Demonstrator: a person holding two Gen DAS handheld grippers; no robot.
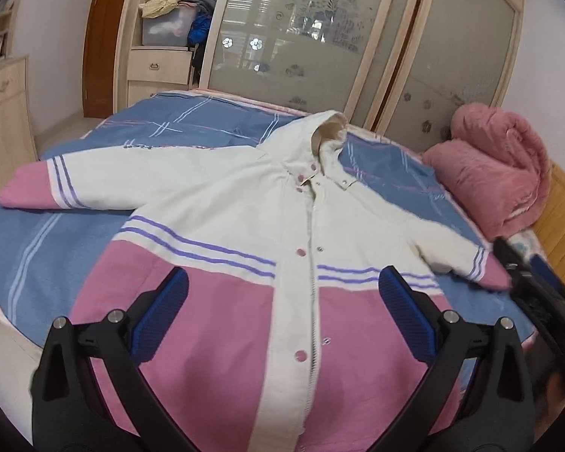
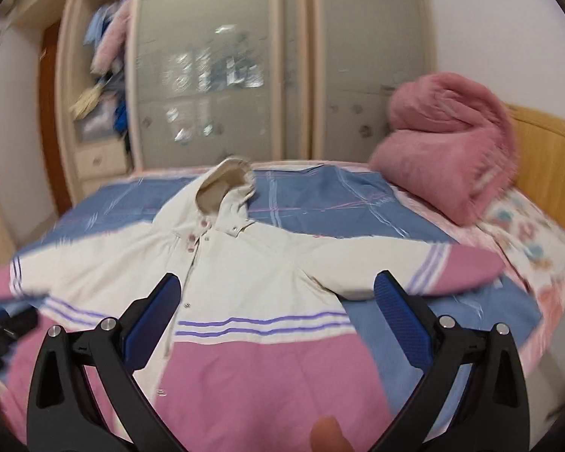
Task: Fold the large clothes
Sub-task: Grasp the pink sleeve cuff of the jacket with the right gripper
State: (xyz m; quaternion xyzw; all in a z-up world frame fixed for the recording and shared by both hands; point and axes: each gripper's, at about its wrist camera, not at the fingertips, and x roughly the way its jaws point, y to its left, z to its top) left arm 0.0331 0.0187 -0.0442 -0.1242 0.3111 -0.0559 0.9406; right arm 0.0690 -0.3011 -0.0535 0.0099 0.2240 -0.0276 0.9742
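Observation:
A hooded jacket, cream on top and pink below with purple stripes, lies front up and spread flat on the bed, sleeves out to both sides. It also shows in the right wrist view. My left gripper is open and empty, hovering over the jacket's lower front. My right gripper is open and empty, over the jacket's right half near the armpit. The right gripper also shows in the left wrist view, blurred, by the right sleeve cuff.
The bed has a blue striped sheet. A folded pink blanket sits at the bed's far right near the wooden headboard. Wardrobe doors and open shelves with clothes stand behind the bed.

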